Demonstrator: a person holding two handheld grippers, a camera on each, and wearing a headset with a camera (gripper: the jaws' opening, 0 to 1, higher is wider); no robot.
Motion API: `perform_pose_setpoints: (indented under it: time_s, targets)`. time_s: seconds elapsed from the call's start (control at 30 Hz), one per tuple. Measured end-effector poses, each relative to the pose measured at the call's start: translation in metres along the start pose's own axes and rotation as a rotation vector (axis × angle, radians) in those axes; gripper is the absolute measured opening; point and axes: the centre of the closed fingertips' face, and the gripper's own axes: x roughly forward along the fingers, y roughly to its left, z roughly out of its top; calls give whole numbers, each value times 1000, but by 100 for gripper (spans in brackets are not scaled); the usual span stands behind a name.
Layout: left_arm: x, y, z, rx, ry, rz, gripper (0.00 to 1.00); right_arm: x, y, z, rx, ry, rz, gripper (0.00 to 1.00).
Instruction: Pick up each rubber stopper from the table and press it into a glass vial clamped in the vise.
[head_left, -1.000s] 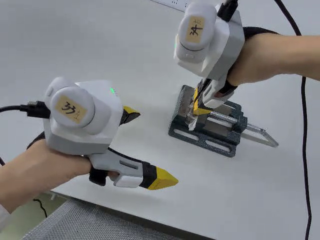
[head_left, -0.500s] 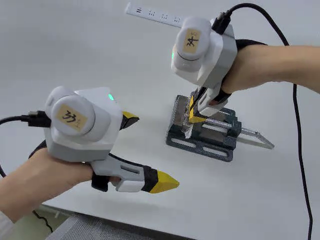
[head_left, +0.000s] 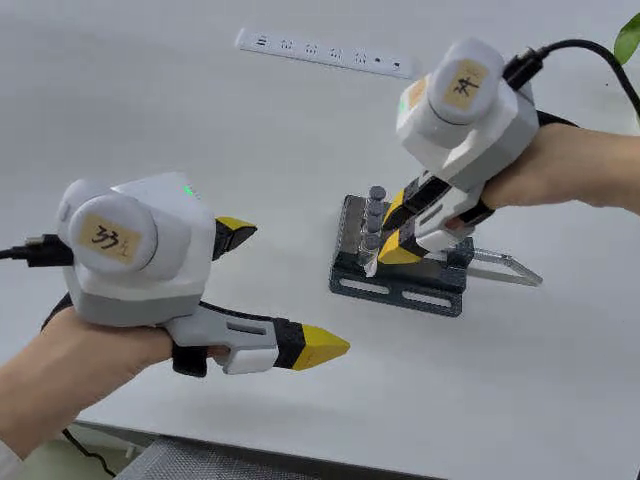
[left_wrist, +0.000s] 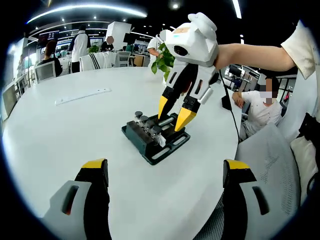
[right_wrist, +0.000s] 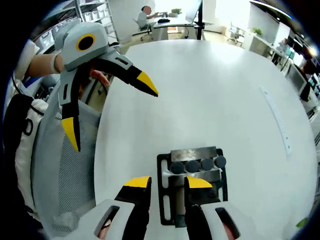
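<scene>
The right gripper (head_left: 393, 235) is now being held up and off to the right of the vise (head_left: 400, 287), lifted clear of the clamped glass where its tips were pressed a second ago. The row of vials it was covering is being left in open sight.

Nearest of all, the left gripper (head_left: 280, 292) is being held over the near-left edge of the white table (head_left: 150, 120), well apart from the vise. Its jaws are being kept spread wide, and nothing is being gripped between them.

Further in, the dark vise is being left standing on the table. Four glass vials (right_wrist: 198, 172) are being clamped in a row between its steel faces. Each vial is being capped by a dark grey rubber stopper (right_wrist: 191, 165) seated in its mouth. The vise's screw handle (head_left: 505, 265) is being shown sticking out to the right.

Just above the right side of the vise, the right gripper is being hung with its yellow tips pointing down beside the vials. Its jaws are being kept slightly parted, and nothing is being pinched.

Far off on the table, a white power strip (head_left: 325, 53) is being left lying flat.
</scene>
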Motion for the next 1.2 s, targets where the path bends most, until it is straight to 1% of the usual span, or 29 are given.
perform_pose_setpoints:
  time_s: [0.07,0.1,0.17,0.2,0.23,0.27,0.3,0.33,0.4,0.43,0.5,0.57,0.6,0.67,0.7,0.77,0.87,0.97,1.1,1.17,1.2]
  targets:
    - [-1,-1,1,2,-10,0,96,-5,2,-3,15,-60,-18,26]
    - [-1,-1,2,2,-13,3,97,-9,4,-7,59,-95,-32,27]
    - [-1,-3,3,6,-19,4,98,-14,5,-11,80,-160,-56,30]
    - [-2,-3,3,7,-21,4,98,-18,8,-17,122,-188,-66,32]
    - [-2,-4,3,9,-23,4,98,-21,10,-21,134,-206,-77,33]
    - [-2,-6,3,14,-21,3,99,-24,11,-26,147,-241,-99,34]
    - [-1,-7,4,19,-19,3,99,-26,14,-31,161,-256,-105,35]
    - [-1,-11,5,25,-17,5,99,-28,16,-38,194,-280,-124,37]
    - [-1,-9,4,31,-18,11,99,-31,17,-48,223,-311,-160,44]
    - [-2,-9,4,32,-19,12,99,-32,21,-57,243,-317,-170,47]
    - [-3,-7,4,37,-22,19,99,-33,28,-66,260,-332,-190,56]
    - [-4,-6,4,44,-22,22,99,-33,34,-78,303,-350,-210,58]
    - [-4,-5,4,44,-24,22,99,-33,36,-85,330,-356,-223,60]
    - [-5,-6,6,48,-26,26,99,-35,40,-93,346,-377,-249,67]
    - [-4,-6,6,49,-25,25,99,-36,40,-96,358,-385,-269,71]
    - [-5,-5,4,51,-15,27,99,-40,43,-102,378,-395,-289,76]
    - [-5,-6,2,63,1,22,99,-44,46,-106,398,-410,-305,78]
    - [-6,-10,-1,75,20,18,99,-48,48,-109,400,-410,-323,83]
    - [-9,-9,-4,69,33,14,99,-51,49,-106,405,-428,-336,92]
    - [-12,-9,-6,71,49,19,99,-53,48,-103,407,-441,-342,94]
    - [-13,-7,-6,73,54,29,99,-53,48,-101,409,-459,-336,95]
